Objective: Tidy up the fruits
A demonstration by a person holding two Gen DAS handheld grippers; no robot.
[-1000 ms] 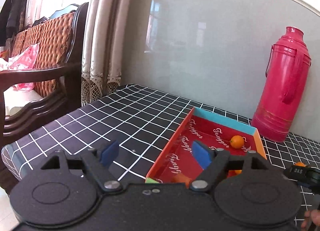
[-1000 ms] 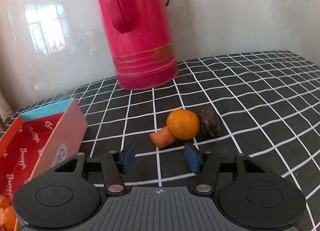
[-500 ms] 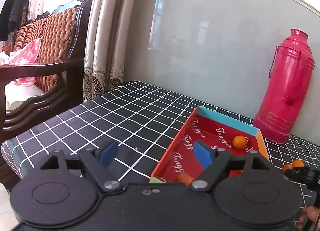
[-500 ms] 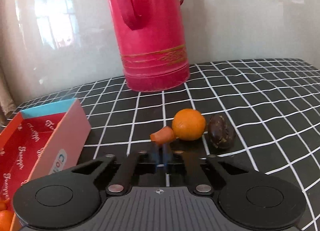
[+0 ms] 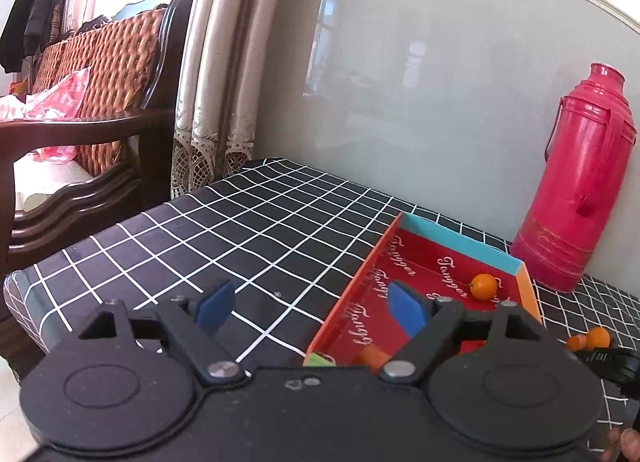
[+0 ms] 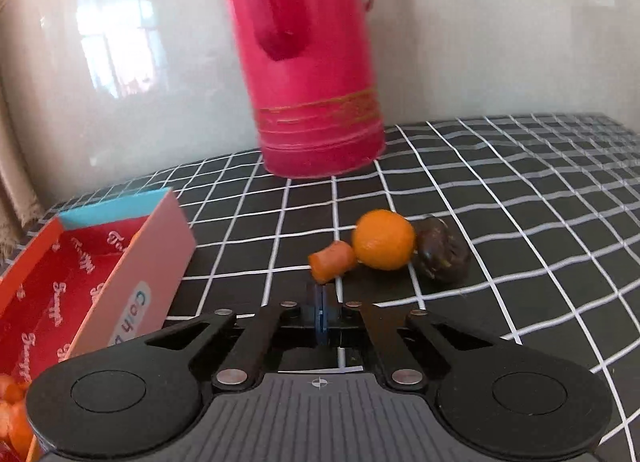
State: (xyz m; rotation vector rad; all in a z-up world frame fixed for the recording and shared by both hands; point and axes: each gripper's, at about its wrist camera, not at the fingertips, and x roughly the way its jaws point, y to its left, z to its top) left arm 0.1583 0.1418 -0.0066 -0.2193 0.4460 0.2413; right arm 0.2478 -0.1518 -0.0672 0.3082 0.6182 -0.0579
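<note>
Blue-padded right gripper (image 6: 322, 312) pinched together, empty, just short of carrot piece (image 6: 332, 261) beside orange (image 6: 383, 239); left gripper (image 5: 310, 308) spread apart over red box (image 5: 424, 270).

the checked tablecloth (image 6: 500, 190) looks like matt cloth. the red thermos (image 6: 316, 62) is glossy and smooth. the box (image 5: 528, 290) seems matt printed cardboard. the orange (image 6: 383, 240) has finely dimpled skin; the dark fruit (image 6: 440, 254) beside it looks wrinkled, slightly shiny. the chair (image 5: 100, 130) is polished dark wood with woven cane.
</note>
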